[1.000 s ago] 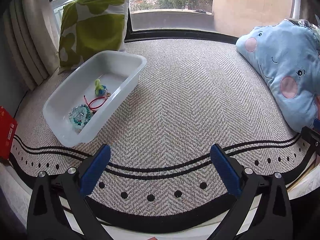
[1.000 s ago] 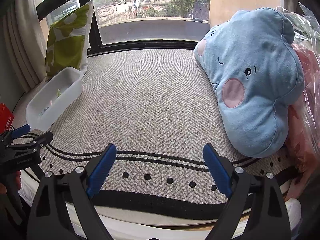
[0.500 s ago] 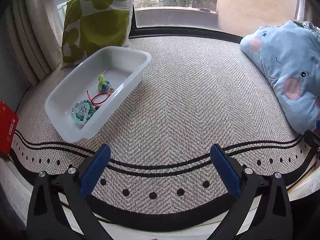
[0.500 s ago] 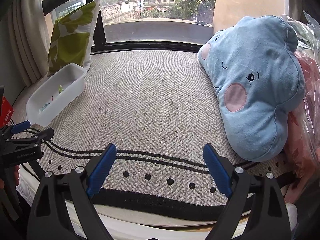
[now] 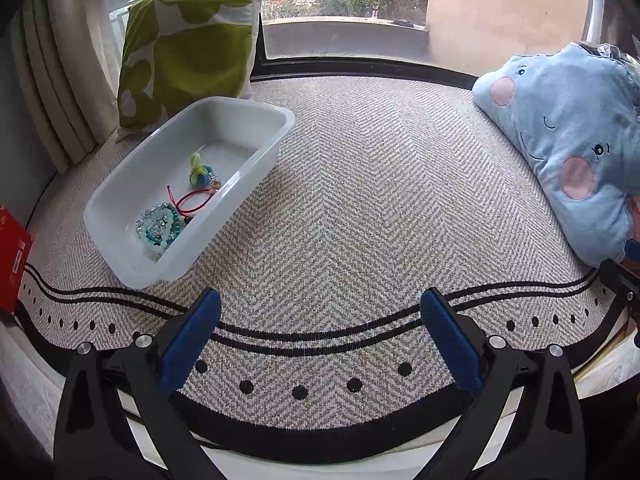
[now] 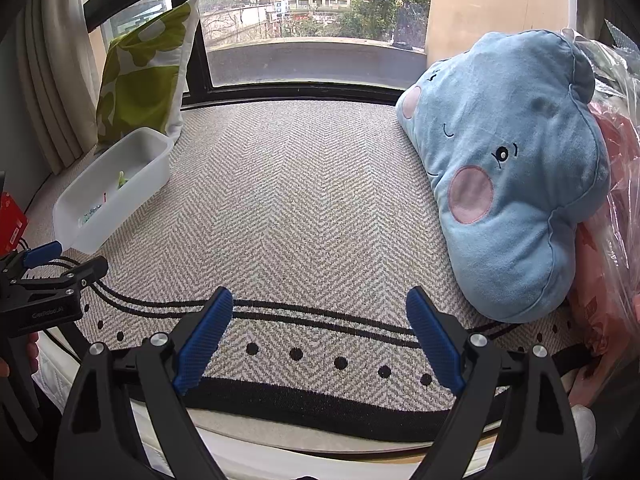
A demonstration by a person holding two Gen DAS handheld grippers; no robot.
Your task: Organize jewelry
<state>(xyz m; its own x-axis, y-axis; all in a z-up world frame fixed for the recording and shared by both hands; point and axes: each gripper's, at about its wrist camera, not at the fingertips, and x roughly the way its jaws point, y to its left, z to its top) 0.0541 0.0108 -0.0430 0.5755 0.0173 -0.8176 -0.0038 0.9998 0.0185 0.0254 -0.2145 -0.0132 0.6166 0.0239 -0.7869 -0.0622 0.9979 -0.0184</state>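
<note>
1. Left wrist view: the left tongs (image 5: 320, 332) hang released above the near edge of the rug (image 5: 360, 208), blue pads (image 5: 191, 343) spread wide with nothing between them. A white bin (image 5: 188, 244) sits on the rug toward its far left corner, just in front of a green-and-white pillow (image 5: 188, 40). Inside the bin lie a cluster of teal beaded bracelets (image 5: 159, 227), a red cord loop (image 5: 194, 202) beside them, and a green-and-blue trinket (image 5: 199, 172) (its exact kind is too small to tell). A blue cloud-face cushion (image 5: 568, 144) rests along the rug's right edge, and a red box (image 5: 12, 258) stands past the left edge.

2. Right wrist view: the right tongs (image 6: 320, 332) are likewise released and empty over the rug's near edge. The bin (image 6: 116, 192) shows at the far left, its contents only small specks. The left tongs (image 6: 64, 258) appear at the left edge, near the bin's closest end. The cushion (image 6: 512, 168) leans against pink items in clear plastic wrap (image 6: 612, 208) at the right.
</note>
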